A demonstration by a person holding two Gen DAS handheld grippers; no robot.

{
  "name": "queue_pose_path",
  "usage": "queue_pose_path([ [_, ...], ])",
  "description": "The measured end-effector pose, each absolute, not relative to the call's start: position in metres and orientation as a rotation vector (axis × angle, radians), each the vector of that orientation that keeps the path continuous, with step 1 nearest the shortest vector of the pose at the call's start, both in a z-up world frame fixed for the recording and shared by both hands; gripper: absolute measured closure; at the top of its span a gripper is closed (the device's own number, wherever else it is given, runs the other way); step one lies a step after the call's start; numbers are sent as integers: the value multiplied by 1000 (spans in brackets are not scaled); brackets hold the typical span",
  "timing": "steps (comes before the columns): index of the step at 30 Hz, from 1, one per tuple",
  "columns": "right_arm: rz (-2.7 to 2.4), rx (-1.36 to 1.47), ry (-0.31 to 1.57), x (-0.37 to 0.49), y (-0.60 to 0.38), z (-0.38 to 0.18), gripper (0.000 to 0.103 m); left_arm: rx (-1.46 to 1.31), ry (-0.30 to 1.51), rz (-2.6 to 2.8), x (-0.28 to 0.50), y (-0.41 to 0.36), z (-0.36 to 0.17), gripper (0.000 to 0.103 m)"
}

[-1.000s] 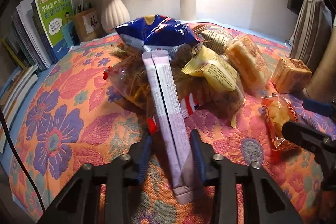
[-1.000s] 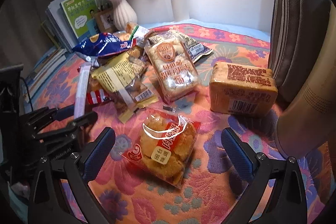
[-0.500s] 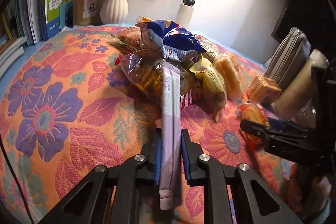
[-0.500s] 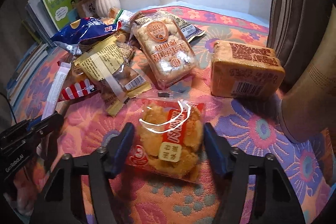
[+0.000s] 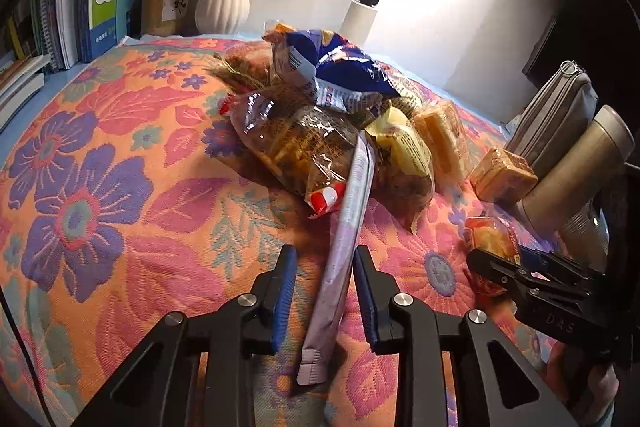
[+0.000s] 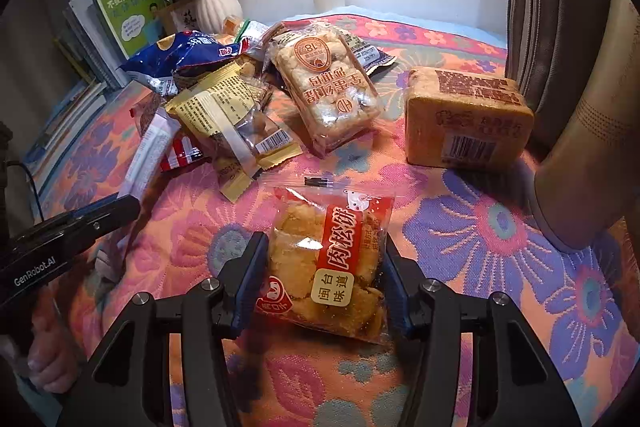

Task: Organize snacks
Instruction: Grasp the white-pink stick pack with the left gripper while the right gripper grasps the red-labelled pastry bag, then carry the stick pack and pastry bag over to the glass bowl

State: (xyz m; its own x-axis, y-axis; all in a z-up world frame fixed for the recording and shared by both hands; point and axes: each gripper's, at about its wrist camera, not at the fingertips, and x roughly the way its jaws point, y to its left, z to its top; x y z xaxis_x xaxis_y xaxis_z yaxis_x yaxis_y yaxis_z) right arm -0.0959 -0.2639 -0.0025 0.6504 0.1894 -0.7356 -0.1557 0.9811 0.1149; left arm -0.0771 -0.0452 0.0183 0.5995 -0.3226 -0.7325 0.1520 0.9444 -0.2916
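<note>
The left gripper (image 5: 325, 287) opens around the long lilac sachet (image 5: 344, 227), loosening it; the right gripper (image 6: 322, 277) closes on the pork-floss pastry packet (image 6: 326, 263), readying a lift.

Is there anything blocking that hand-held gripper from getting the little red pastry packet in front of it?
Nothing visible does. The red pastry packet already sits between the jaws of the right hand-held gripper, which are closing on its sides. The other snacks lie farther back on the flowered cloth, clear of it.
</note>
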Motion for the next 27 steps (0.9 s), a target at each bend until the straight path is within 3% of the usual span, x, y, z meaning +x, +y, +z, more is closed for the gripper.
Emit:
queue_pose_path([
  [4, 179, 16, 834, -97, -260, -3, 50, -164, 914, -254, -73, -57, 13, 70],
  [7, 183, 14, 838, -96, -259, -4, 49, -135, 892, -256, -74, -63, 18, 48],
  [10, 182, 4, 844, -95, -258, -5, 48, -105, 888, -278, -71, -71, 21, 47],
  [12, 177, -10, 844, -95, -255, -6, 48, -73, 913, -290, -68, -80, 18, 52],
  [14, 170, -22, 841, -96, -253, -7, 47, -6, 918, -252, -67, -89, 13, 72],
  [20, 167, -33, 819, -102, -253, -5, 53, 74, 870, -240, -81, -99, 16, 92],
  [27, 211, 103, 822, -123, -283, 0, 53, -102, 868, -384, -99, -87, 31, 95],
])
